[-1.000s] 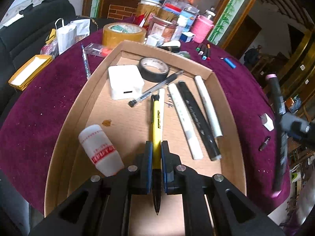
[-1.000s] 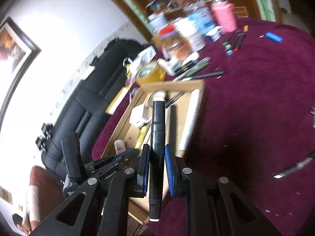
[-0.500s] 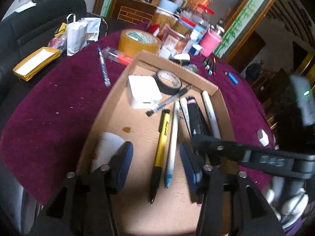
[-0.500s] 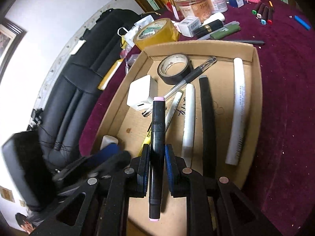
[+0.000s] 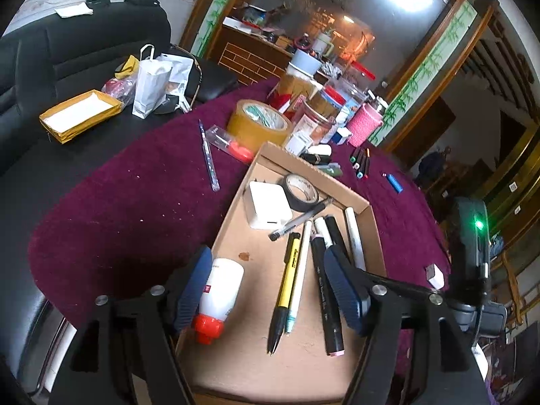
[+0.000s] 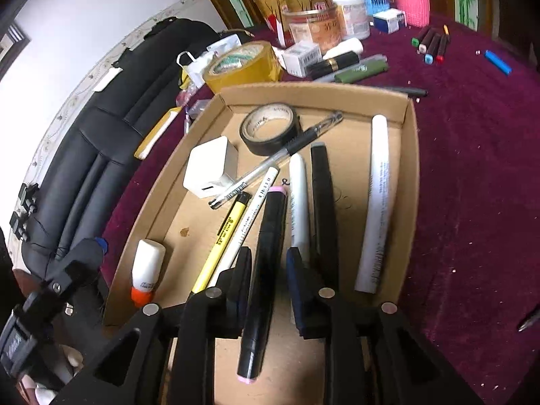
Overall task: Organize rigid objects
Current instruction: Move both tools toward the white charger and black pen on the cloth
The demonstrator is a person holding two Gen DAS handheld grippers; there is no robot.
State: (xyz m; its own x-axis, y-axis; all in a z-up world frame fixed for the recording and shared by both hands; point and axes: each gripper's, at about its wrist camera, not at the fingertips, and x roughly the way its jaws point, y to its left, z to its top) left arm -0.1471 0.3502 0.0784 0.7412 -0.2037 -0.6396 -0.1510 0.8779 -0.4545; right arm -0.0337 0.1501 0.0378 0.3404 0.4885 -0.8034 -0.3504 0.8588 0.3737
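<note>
black marker [image 6: 265,270] with pink ends is lying in the cardboard tray [image 6: 410,182] between your right gripper [image 6: 269,281] fingers, which are spread apart. your left gripper [image 5: 266,290] is hanging wide open, gripping nothing, the yellow pen [image 5: 287,280] lying ahead between its fingers.

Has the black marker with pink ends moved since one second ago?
Yes. The black marker now lies in the cardboard box, beside the yellow pen.

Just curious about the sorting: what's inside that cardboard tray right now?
The cardboard tray holds a white charger, black tape roll, glue bottle, yellow pen and several markers. The right gripper covers part of the floor.
</note>
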